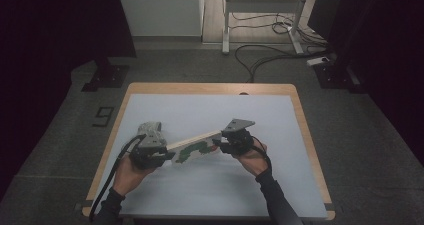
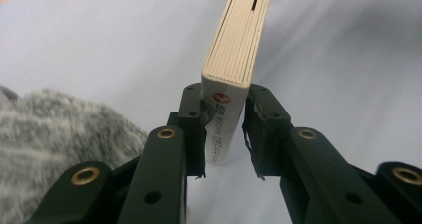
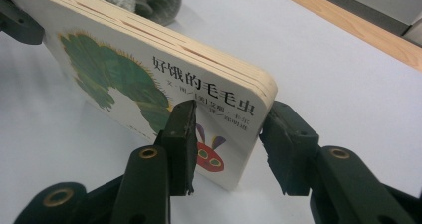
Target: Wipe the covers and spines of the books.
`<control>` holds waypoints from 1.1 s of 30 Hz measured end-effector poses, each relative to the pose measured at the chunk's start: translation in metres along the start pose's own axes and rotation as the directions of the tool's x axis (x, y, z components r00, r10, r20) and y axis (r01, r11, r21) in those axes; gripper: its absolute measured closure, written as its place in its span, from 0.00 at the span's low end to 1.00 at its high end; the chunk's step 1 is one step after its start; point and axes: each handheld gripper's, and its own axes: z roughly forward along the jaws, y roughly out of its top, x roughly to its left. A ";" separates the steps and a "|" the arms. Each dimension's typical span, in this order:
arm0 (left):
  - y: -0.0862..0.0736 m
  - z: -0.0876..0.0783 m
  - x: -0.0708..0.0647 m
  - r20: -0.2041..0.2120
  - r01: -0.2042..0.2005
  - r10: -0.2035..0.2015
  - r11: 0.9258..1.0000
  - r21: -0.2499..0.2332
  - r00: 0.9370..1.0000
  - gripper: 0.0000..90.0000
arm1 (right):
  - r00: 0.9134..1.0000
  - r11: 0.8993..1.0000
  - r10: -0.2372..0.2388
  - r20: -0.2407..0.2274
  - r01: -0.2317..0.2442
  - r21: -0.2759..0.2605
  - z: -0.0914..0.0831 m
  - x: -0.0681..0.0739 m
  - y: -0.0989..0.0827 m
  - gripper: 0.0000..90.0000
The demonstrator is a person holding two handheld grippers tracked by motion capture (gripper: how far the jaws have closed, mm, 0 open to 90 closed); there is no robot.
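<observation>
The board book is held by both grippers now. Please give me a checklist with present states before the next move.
1. Left gripper shut on the board book at its spine end: ok.
2. Right gripper shut on the other end, jaws across the cover: ok.
3. Book lifted off the table: cannot tell.
4. Book closed: ok.
5. Grey fuzzy cloth apart from the book: ok, it lies beside the left gripper.
</observation>
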 end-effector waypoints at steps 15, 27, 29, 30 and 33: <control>0.014 0.015 0.021 -0.022 -0.003 0.003 1.000 -0.004 1.000 0.76 | 0.999 0.999 0.031 0.041 -0.030 -0.013 0.003 -0.014 0.003 0.64; 0.010 0.009 0.000 -0.014 -0.026 0.027 1.000 0.015 1.000 0.71 | 0.999 0.999 0.045 -0.028 -0.045 -0.005 -0.013 -0.007 -0.009 0.60; 0.007 0.009 -0.004 -0.011 -0.031 0.031 0.999 0.012 0.999 0.70 | 0.998 0.999 0.050 -0.038 -0.050 -0.006 -0.015 -0.005 -0.013 0.59; 0.006 0.009 -0.006 -0.012 -0.028 0.028 1.000 0.010 1.000 0.69 | 0.997 0.998 0.055 -0.044 -0.056 -0.004 -0.016 -0.004 -0.016 0.58; 0.000 0.009 -0.013 -0.011 -0.024 0.024 1.000 0.007 1.000 0.67 | 0.997 0.998 0.056 -0.050 -0.055 0.007 -0.018 0.000 -0.023 0.56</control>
